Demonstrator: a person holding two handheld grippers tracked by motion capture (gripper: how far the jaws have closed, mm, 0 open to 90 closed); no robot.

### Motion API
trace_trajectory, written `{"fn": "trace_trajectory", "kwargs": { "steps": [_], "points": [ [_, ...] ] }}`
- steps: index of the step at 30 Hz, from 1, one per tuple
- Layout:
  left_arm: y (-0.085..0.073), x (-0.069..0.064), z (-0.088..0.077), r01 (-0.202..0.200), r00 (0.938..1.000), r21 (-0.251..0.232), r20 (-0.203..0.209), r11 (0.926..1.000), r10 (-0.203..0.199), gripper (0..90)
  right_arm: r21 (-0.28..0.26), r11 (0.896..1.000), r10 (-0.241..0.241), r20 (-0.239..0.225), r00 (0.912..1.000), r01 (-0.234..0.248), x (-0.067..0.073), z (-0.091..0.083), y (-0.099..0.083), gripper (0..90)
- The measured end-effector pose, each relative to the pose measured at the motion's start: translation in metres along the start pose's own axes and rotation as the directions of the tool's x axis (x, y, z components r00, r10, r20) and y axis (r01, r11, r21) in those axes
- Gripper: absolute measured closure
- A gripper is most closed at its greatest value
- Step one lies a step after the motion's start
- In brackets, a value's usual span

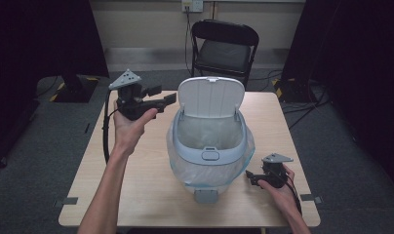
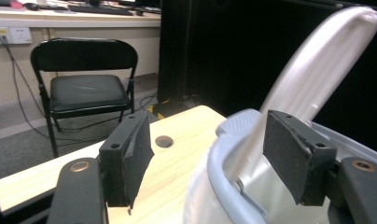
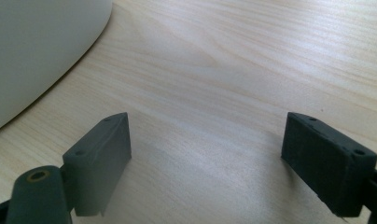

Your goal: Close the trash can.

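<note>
A white bin [image 1: 209,146] with a pale blue-grey rim and a clear plastic liner stands in the middle of the wooden table [image 1: 136,180]. Its white lid [image 1: 210,96] stands raised at the back. My left gripper [image 1: 167,99] is held up at the lid's left edge, open, nothing between its pads. In the left gripper view the left gripper [image 2: 214,158] has the bin's rim [image 2: 219,158] and the lid [image 2: 317,65] ahead of its jaws. My right gripper [image 1: 249,176] rests low by the bin's front right, open. The right gripper [image 3: 205,154] has bare table between its jaws.
A black folding chair [image 1: 224,46] stands behind the table. Dark curtains hang on both sides, with cables on the grey floor at the right. A round hole [image 2: 164,141] marks the tabletop near the far edge.
</note>
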State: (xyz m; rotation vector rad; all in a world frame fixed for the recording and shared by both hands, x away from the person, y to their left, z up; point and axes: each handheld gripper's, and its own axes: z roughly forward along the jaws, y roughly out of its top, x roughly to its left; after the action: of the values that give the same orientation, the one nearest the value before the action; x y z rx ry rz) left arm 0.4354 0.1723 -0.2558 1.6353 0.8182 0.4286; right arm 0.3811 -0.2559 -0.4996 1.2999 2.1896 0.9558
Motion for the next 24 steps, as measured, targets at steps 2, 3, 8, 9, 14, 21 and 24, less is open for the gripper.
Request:
{"fn": "trace_trajectory", "kwargs": {
  "steps": [2,3,8,9,14,21,24],
  "points": [
    [0.003,0.003,0.005,0.004,0.9999,0.004,-0.012,1.0,-0.004,32.3,-0.001,1.0,0.0,0.0,1.0,0.0,0.0,0.0,0.0,14.6],
    [0.003,0.005,0.007,0.008,0.9999,0.009,-0.009,0.9999,-0.008,32.3,0.0,1.0,0.0,0.0,1.0,0.0,0.0,0.0,0.0,14.6],
    [0.005,0.015,0.019,0.038,0.9993,0.02,-0.005,0.9991,-0.038,31.6,0.0,1.0,0.0,0.0,1.0,0.0,0.0,0.0,0.0,14.6],
    [0.005,0.016,0.022,0.039,0.9992,0.021,-0.004,0.999,-0.039,31.5,0.0,1.0,0.0,0.0,1.0,0.0,0.0,0.0,0.0,14.6],
    [0.009,0.015,0.036,0.065,0.9976,0.015,0.024,0.9978,-0.065,30.5,-0.001,1.0,0.0,-0.001,1.0,0.0,0.0,0.0,0.0,14.6],
    [0.008,0.015,0.034,0.088,0.9932,0.001,0.077,0.9961,-0.088,33.4,0.0,1.0,-0.001,-0.001,1.0,0.001,0.0,0.0,0.0,14.5],
    [0.007,0.015,0.031,0.093,0.9887,-0.012,0.119,0.9956,-0.091,32.7,0.0,1.0,-0.001,-0.001,1.0,0.001,0.0,0.0,0.0,14.5]
  ]
}}
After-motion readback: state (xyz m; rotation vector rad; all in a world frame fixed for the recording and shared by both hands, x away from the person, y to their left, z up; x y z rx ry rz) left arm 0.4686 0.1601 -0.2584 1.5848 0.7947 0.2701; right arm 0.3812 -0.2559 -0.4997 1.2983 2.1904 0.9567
